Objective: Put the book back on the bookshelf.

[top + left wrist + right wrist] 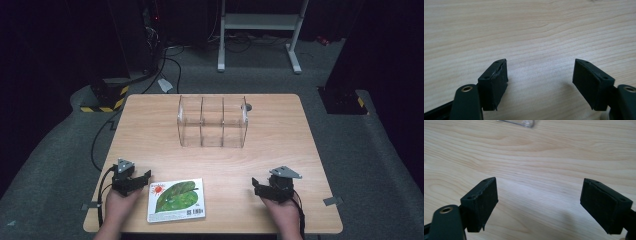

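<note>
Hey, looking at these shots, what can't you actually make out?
- Book, high view: cover lettering too small to read.
- Clear divided box, right gripper view: cut off by the top edge.
- Small grey object behind the box, high view: too small to identify.

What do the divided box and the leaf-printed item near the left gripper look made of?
The divided box looks like clear, glossy plastic, likely acrylic: the table shows through its walls. The leaf-printed item looks like glossy printed card or paper, perhaps a thin book: flat, with sheen on the green leaf.
</note>
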{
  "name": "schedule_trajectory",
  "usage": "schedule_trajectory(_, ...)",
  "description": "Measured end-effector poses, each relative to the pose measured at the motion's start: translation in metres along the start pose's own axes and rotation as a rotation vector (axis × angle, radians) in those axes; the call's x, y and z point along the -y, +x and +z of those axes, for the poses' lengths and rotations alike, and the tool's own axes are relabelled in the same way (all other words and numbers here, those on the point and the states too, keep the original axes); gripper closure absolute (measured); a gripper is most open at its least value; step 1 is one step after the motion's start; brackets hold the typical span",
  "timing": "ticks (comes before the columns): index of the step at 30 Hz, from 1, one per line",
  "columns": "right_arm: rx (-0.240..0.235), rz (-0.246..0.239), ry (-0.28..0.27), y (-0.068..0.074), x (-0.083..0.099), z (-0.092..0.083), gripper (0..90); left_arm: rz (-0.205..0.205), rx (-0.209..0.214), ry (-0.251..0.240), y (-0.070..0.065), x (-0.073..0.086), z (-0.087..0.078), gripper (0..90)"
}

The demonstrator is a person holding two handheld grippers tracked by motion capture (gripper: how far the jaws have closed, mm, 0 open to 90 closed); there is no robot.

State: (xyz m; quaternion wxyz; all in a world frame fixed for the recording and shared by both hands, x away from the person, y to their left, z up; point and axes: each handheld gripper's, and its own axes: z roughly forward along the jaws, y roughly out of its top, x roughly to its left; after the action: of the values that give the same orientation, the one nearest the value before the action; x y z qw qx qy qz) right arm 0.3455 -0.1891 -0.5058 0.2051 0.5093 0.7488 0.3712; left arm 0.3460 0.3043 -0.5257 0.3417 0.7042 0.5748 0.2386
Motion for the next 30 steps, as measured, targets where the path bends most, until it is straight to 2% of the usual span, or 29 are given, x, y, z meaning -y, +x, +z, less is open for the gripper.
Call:
schedule_trajectory(1, -0.027, 0.004, -0.009, 0.009, 0.0, 0.002, 16.4, 0.003, 0.0, 0.001, -0.001, 0.002, -0.002, 28.2)
schedule_trajectory(2, -0.027, 0.004, -0.009, 0.009, 0.0, 0.002, 16.4, 0.003, 0.0, 0.001, -0.001, 0.002, -0.002, 28.0)
schedule_trajectory(3, -0.044, -0.017, -0.005, 0.019, -0.001, 0.005, 20.1, 0.023, 0.001, 0.012, -0.002, 0.004, -0.005, 27.9)
schedule_trajectory(5, -0.049, -0.031, -0.005, 0.023, -0.002, 0.006, 20.3, 0.03, 0.003, 0.012, -0.003, 0.005, -0.007, 27.8)
schedule_trajectory(6, -0.058, -0.051, -0.007, 0.032, -0.003, 0.008, 20.4, 0.033, 0.001, 0.006, -0.005, 0.006, -0.011, 27.5)
schedule_trajectory(8, -0.081, -0.056, -0.013, 0.04, -0.005, 0.009, 21.6, 0.031, -0.004, 0.002, -0.005, 0.007, -0.015, 28.4)
schedule_trajectory(10, -0.123, -0.071, -0.015, 0.047, -0.006, 0.01, 23.1, 0.011, 0.0, -0.019, -0.006, 0.01, -0.026, 29.2)
schedule_trajectory(11, -0.123, -0.071, -0.015, 0.047, -0.006, 0.01, 23.1, 0.011, 0.0, -0.019, -0.006, 0.01, -0.026, 29.2)
schedule_trajectory(12, -0.156, -0.1, -0.014, 0.058, -0.008, 0.013, 23.6, 0.014, 0.001, -0.021, -0.007, 0.011, -0.029, 29.3)
schedule_trajectory(14, -0.176, -0.116, -0.01, 0.065, -0.01, 0.016, 23.6, 0.012, -0.003, -0.024, -0.009, 0.013, -0.034, 29.2)
schedule_trajectory(15, -0.186, -0.123, -0.006, 0.07, -0.011, 0.018, 23.7, 0.008, 0.009, -0.025, -0.011, 0.014, -0.041, 29.3)
schedule_trajectory(16, -0.186, -0.123, -0.006, 0.07, -0.011, 0.018, 23.7, 0.008, 0.009, -0.025, -0.011, 0.014, -0.041, 29.4)
schedule_trajectory(17, -0.214, -0.131, -0.002, 0.079, -0.013, 0.022, 24.5, -0.014, 0.033, -0.024, -0.013, 0.017, -0.048, 29.5)
schedule_trajectory(18, -0.214, -0.131, -0.002, 0.079, -0.013, 0.022, 24.5, -0.014, 0.033, -0.024, -0.013, 0.017, -0.048, 29.5)
schedule_trajectory(19, -0.222, -0.148, -0.003, 0.084, -0.015, 0.024, 24.8, -0.053, 0.066, -0.018, -0.015, 0.02, -0.053, 29.5)
schedule_trajectory(20, -0.229, -0.144, -0.001, 0.091, -0.016, 0.026, 25.5, -0.06, 0.08, -0.017, -0.017, 0.021, -0.054, 30.0)
schedule_trajectory(21, -0.236, -0.146, 0.0, 0.095, -0.016, 0.026, 25.7, -0.056, 0.084, -0.01, -0.019, 0.022, -0.056, 30.0)
schedule_trajectory(22, -0.249, -0.16, 0.002, 0.103, -0.018, 0.029, 25.7, -0.033, 0.074, 0.007, -0.025, 0.025, -0.059, 29.9)
schedule_trajectory(24, -0.267, -0.167, 0.011, 0.113, -0.019, 0.033, 25.8, -0.034, 0.08, 0.016, -0.028, 0.028, -0.06, 29.9)
schedule_trajectory(25, -0.273, -0.173, 0.015, 0.117, -0.019, 0.036, 25.9, -0.024, 0.088, 0.027, -0.035, 0.035, -0.059, 29.7)
schedule_trajectory(26, -0.273, -0.173, 0.015, 0.117, -0.019, 0.036, 25.9, -0.024, 0.088, 0.027, -0.035, 0.035, -0.059, 29.6)
schedule_trajectory(27, -0.288, -0.176, 0.03, 0.126, -0.019, 0.039, 26.5, -0.011, 0.098, 0.041, -0.042, 0.039, -0.057, 29.6)
schedule_trajectory(30, -0.298, -0.191, 0.049, 0.135, -0.017, 0.042, 28.0, -0.019, 0.144, 0.056, -0.051, 0.041, -0.054, 28.2)
